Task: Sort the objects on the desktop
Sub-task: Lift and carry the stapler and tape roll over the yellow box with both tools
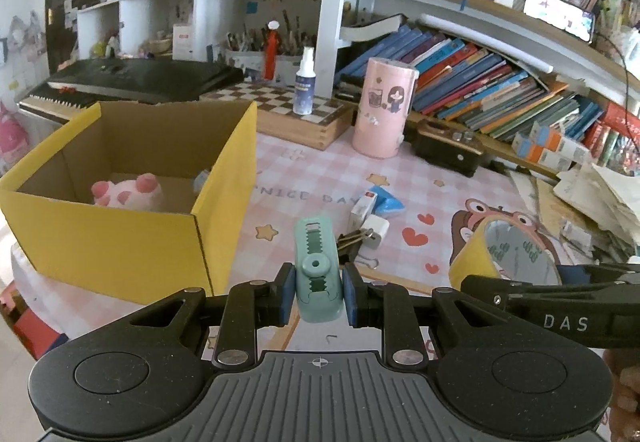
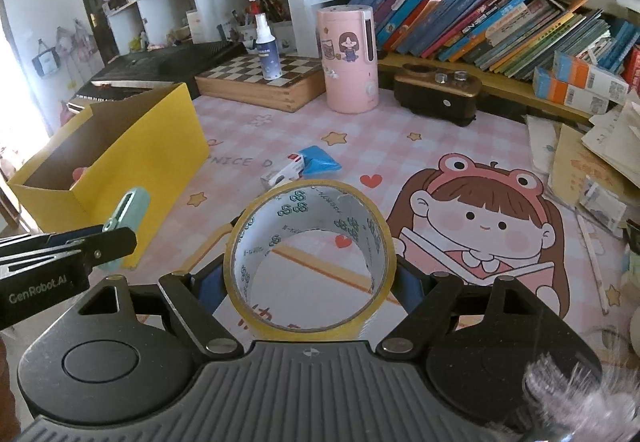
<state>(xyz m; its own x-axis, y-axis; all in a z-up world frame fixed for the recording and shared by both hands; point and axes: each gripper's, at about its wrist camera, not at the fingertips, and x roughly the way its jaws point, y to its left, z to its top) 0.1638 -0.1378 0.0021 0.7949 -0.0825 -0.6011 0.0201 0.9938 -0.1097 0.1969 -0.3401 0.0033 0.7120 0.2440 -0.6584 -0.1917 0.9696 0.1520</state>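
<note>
The left gripper [image 1: 318, 294] has its blue pads pressed against both sides of a teal clip [image 1: 318, 270], lifted off the desk mat [image 1: 304, 161]; the right gripper [image 2: 310, 284] pinches a roll of yellow tape [image 2: 310, 262] across its outer wall, also aloft. Up and to the left of the left fingers stands the open yellow box [image 1: 132, 242], a pink plush toy [image 1: 128, 193] already inside. The risk, as I judge it, is collision: the two tools sit close side by side, and swinging both toward the box together could knock one load loose, or catch its near wall. Just beyond the clip lie binder clips [image 1: 352, 238], a white charger [image 1: 376, 230] and a blue packet [image 1: 386, 201], unsorted.
</note>
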